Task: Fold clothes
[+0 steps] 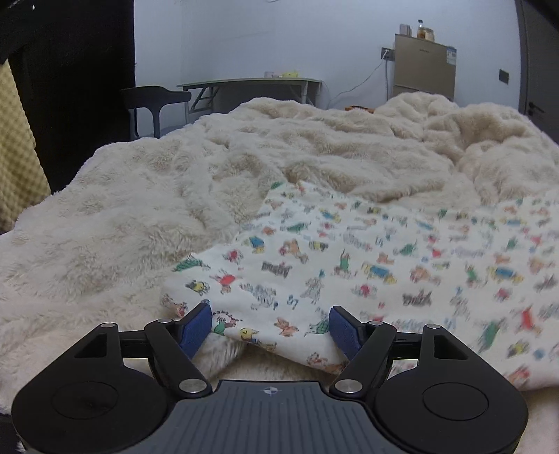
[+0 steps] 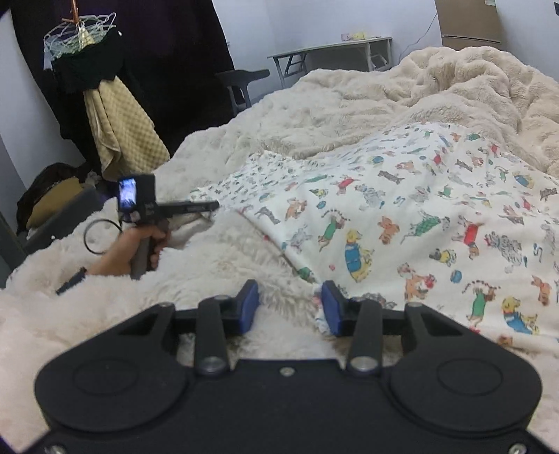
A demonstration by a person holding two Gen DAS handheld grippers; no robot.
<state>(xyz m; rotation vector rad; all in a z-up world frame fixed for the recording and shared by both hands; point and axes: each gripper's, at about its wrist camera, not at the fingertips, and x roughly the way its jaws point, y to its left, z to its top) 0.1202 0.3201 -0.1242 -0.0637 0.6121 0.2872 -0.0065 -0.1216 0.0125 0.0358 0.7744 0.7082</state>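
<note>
While the left gripper [image 1: 270,328] hung low over the bed, its blue pads [image 1: 195,330] stood wide apart, pressing on nothing, with a corner of the printed garment [image 1: 349,265] lying loose between them. The right gripper [image 2: 290,307] was likewise released, its jaws partly apart; the garment's near edge lay against the inner face of one pad, the other over bare fleece, nothing pinched. The garment, white cloth with small coloured cartoon animals, was spread on the cream fleece blanket [image 1: 139,209], one edge turned over on itself in the right wrist view. Off to that view's left, a hand [image 2: 139,248] held the left gripper's handle just above the blanket. Beyond the bed stood a dark chair [image 1: 153,99] and a folding table [image 1: 251,85], with a small fridge [image 1: 424,66] against the far wall. A beige towel [image 2: 118,129] hung by dark clothing under some hangers [image 2: 80,31].
</note>
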